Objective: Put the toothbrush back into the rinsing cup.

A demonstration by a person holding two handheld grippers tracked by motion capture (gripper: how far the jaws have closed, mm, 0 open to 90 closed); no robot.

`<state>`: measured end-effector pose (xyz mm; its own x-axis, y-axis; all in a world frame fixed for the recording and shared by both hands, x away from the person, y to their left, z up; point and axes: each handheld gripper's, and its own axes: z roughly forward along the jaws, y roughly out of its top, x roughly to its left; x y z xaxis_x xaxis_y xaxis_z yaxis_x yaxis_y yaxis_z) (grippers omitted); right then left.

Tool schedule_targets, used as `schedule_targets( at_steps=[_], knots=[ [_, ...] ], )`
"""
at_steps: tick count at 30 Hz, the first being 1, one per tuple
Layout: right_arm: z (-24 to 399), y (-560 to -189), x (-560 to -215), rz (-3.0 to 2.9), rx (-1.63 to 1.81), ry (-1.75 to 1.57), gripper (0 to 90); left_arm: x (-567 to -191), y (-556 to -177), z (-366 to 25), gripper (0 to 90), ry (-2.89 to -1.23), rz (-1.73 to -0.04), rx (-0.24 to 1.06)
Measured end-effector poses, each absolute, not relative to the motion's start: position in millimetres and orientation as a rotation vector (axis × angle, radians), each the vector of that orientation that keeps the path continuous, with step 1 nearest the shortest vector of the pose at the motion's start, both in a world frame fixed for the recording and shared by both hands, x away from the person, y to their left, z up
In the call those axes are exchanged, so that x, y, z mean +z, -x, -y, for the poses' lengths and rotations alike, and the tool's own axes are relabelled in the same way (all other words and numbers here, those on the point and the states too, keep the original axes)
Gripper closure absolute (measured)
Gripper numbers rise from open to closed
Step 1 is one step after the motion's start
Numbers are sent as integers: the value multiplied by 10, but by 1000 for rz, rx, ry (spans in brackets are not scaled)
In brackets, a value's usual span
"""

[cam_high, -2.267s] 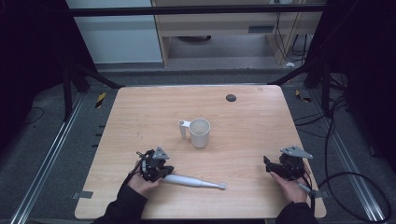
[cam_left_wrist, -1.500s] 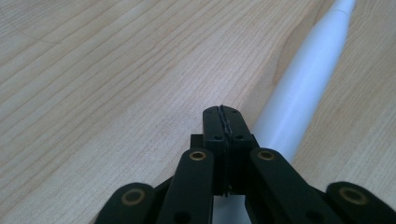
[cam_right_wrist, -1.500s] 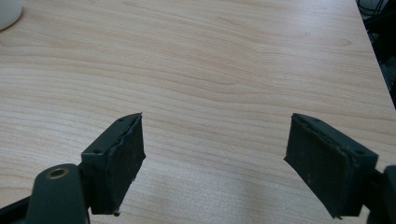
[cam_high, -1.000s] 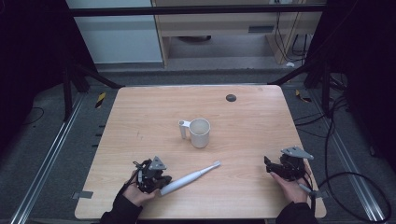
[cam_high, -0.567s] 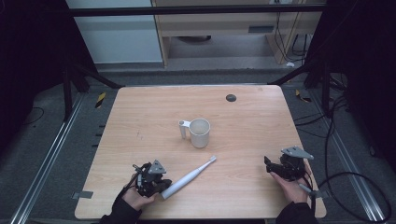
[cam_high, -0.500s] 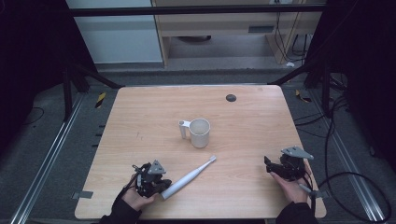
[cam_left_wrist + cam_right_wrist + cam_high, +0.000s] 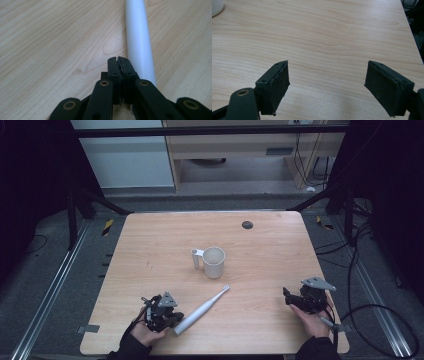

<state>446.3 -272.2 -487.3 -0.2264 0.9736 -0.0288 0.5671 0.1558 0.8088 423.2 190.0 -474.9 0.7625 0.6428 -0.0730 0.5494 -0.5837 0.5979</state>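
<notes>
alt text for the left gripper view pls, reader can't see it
The left tool, jaws shut with nothing between them, rests beside the white handle of an electric toothbrush that lies on a light wooden table.

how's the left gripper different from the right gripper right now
The left gripper has its jaws shut together with nothing between them; the right gripper has its jaws wide apart. The left gripper sits right beside the handle of the white toothbrush, while the right gripper has only bare table in front of it. Both have black jaws, are hand-held, and sit low near the table's front edge.
</notes>
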Motion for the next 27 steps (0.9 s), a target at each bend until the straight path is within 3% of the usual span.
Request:
schedule_targets(
  at_steps=[11, 27],
  knots=[
    [2727, -4459, -4869, -1867, 928, -1470, 194, -4441, -4407, -1903, 783, -2247, -915, 286],
    [2721, -4467, -4867, -1869, 917, -1472, 194, -4253, -4637, -1551, 604, -2294, -855, 295]
  ],
)
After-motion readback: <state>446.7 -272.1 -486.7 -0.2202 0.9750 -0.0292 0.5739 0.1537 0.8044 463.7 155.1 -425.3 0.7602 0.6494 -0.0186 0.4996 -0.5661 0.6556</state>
